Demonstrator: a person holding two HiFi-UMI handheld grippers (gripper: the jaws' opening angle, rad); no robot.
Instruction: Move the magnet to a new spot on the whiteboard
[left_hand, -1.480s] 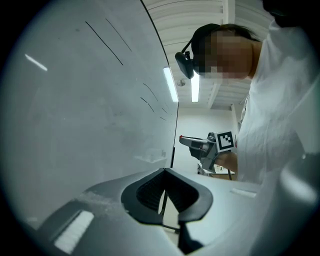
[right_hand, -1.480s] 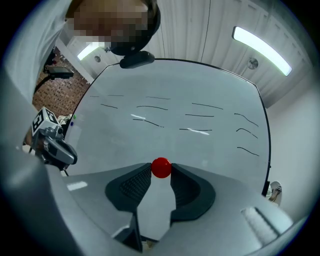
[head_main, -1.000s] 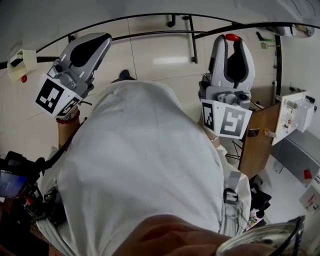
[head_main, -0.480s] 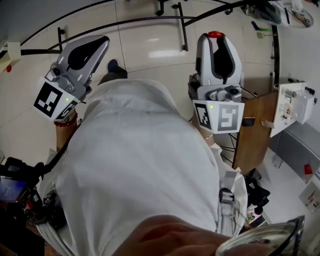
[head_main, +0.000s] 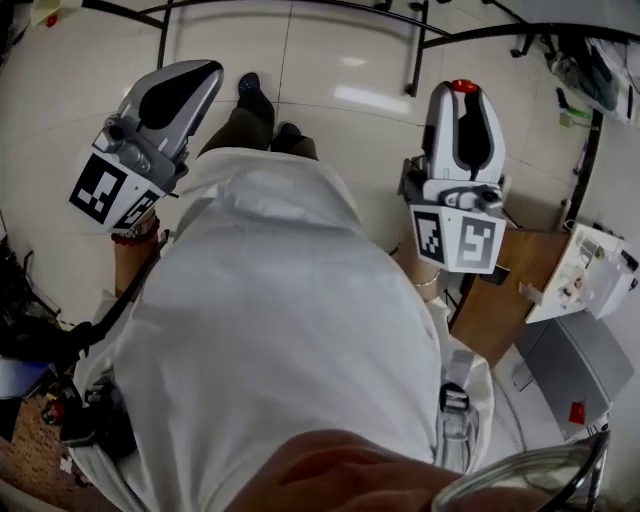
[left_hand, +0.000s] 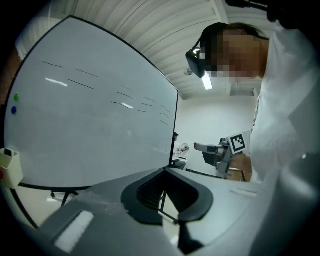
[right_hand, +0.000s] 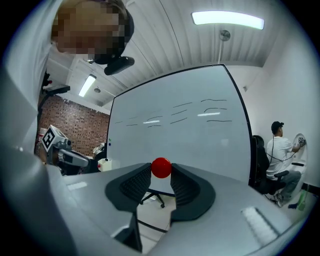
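Note:
A round red magnet (right_hand: 161, 168) is pinched at the tips of my right gripper (right_hand: 161, 173), which is shut on it. From the head view the magnet (head_main: 463, 87) shows as a red cap on the right gripper (head_main: 463, 95), held out over the floor at upper right. The whiteboard (right_hand: 180, 135) stands some way beyond the magnet, apart from it. My left gripper (head_main: 210, 72) is raised at upper left, its jaws closed together with nothing between them. It faces the whiteboard (left_hand: 90, 125) at a slant, where a green magnet (left_hand: 16, 97) and a blue magnet (left_hand: 13, 110) sit near the left edge.
My white shirt fills the middle of the head view. A wooden desk (head_main: 505, 295) and a white box (head_main: 585, 275) stand at right. Black stand legs (head_main: 415, 50) cross the tiled floor ahead. A seated person (right_hand: 280, 150) is right of the board.
The head view has swung away from the board's lower edge toward the floor. Both grippers keep about the same places in it, and the right one still holds the red magnet.

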